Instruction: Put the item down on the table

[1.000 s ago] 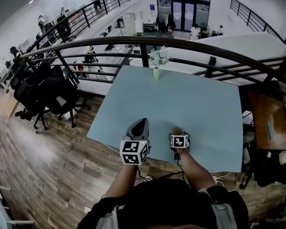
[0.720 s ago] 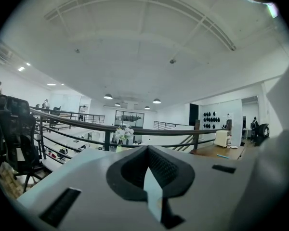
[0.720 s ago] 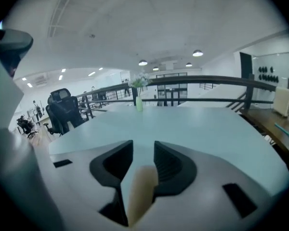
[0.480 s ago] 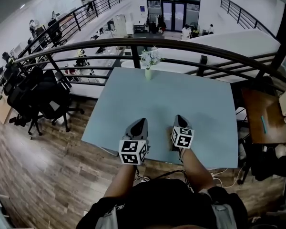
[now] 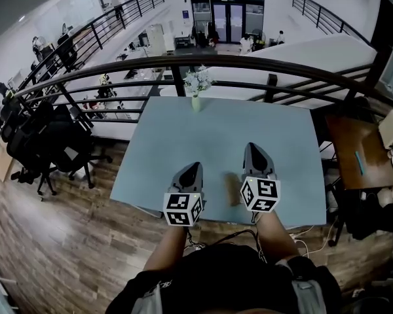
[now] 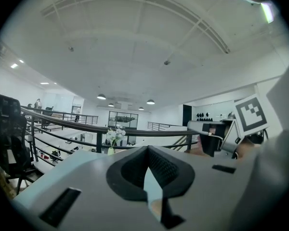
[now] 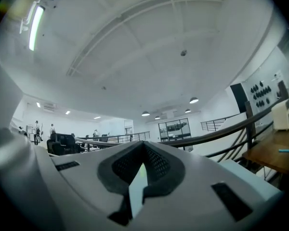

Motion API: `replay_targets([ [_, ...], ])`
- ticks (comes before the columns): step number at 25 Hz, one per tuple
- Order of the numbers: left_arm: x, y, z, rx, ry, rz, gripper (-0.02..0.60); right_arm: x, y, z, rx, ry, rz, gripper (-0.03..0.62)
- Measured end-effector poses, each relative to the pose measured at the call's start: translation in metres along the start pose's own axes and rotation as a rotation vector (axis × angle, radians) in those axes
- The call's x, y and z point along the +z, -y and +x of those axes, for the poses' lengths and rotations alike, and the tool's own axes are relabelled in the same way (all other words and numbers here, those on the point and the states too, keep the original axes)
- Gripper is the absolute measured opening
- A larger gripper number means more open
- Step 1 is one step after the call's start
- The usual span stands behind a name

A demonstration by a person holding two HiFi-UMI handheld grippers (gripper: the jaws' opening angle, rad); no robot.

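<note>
Compared with a second ago, the right gripper [image 5: 252, 150] is higher, and its nose points forward, not down at the table [image 5: 216, 133]. Its marker cube [image 5: 260, 193] looks bigger in the head view. The left gripper [image 5: 194, 169] is almost where it was.

The right gripper's two jaws are closed tight together, and nothing is between them. The left gripper's jaws are closed too, with nothing in them.

A small brown item [image 5: 234, 190] lies on the light blue table, near the front edge. It is between the two grippers, just beside the right one. It is too small to tell what it is. No jaw holds it.

Both grippers are over the near part of the table, side by side, with their noses pointing away from the person. In the left gripper view, the right gripper shows off to the right with its square marker up.

At the far edge of the table stands a little vase of white flowers [image 5: 196, 85]. Behind it runs a dark curved railing [image 5: 281, 64]. Black office chairs [image 5: 49, 139] stand on the wooden floor [image 5: 52, 241] to the left. A brown side table [image 5: 354, 150] is on the right.
</note>
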State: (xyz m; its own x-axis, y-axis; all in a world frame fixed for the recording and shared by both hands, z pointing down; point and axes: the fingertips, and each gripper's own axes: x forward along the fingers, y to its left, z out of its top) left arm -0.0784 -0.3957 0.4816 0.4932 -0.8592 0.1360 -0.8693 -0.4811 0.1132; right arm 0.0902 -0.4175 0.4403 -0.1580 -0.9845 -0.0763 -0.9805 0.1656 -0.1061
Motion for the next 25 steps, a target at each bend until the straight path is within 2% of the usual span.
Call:
replay_targets([
  [9,0.004,0.010,0.005,-0.033,0.000,0.017,0.011,0.008,0.004,-0.012,-0.012,0.019,0.013,0.000],
  [25,0.008,0.017,0.006,-0.047,0.016,0.019,0.011,0.009,0.002,-0.018,0.000,0.028,-0.007,0.001],
])
